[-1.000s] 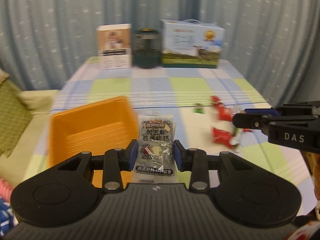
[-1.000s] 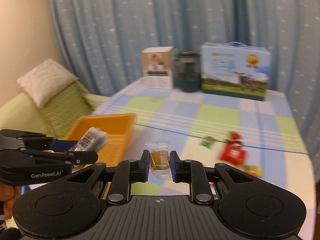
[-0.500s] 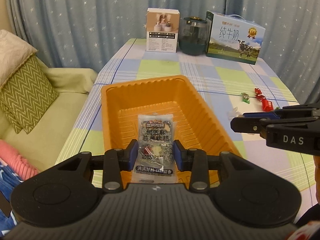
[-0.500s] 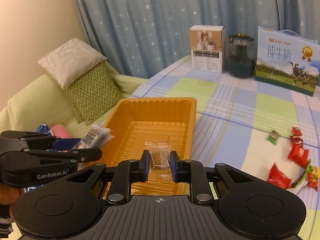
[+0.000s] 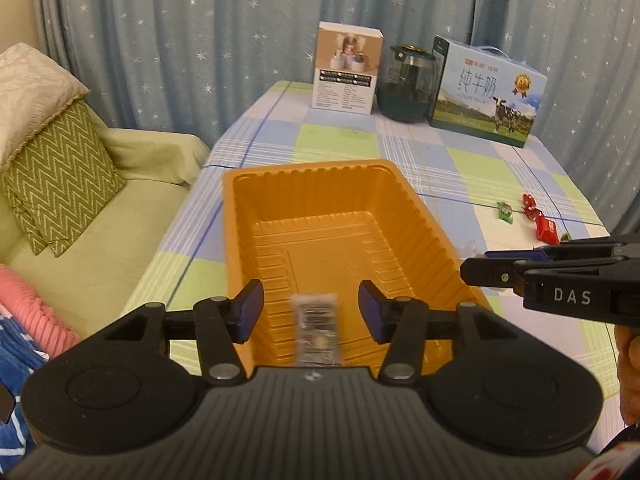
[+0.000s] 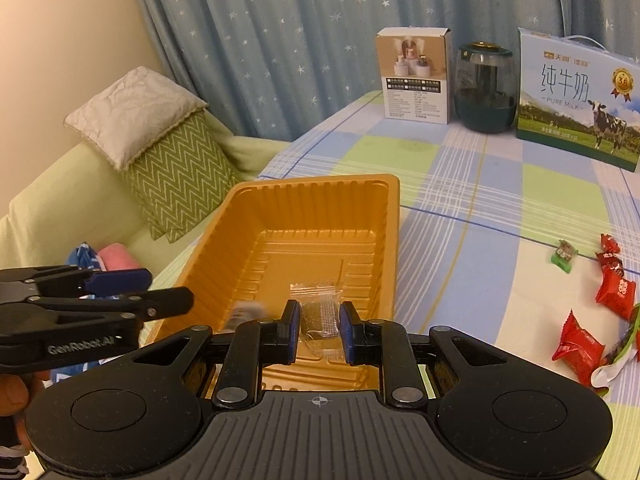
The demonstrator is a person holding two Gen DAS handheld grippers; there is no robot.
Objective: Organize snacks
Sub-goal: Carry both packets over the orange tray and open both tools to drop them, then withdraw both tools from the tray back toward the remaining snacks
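Two grippers: both over the orange tray [image 5: 236, 216]
Left gripper [image 5: 311, 310]: fingers spread wide, dark nut packet [image 5: 318, 330] blurred between them, untouched, over the tray's near end
Right gripper [image 6: 319, 330]: pinching a clear wafer packet [image 6: 322, 316] above the tray floor
Loose sweets: red candies [image 6: 576, 344] on the tablecloth, right of the right gripper

An orange ribbed plastic tray [image 5: 240, 216] sits on the blue, green and white checked tabletop [image 5: 344, 140] before star-dotted blue curtains [image 5: 200, 40], with red-wrapped sweets [image 6: 578, 346].
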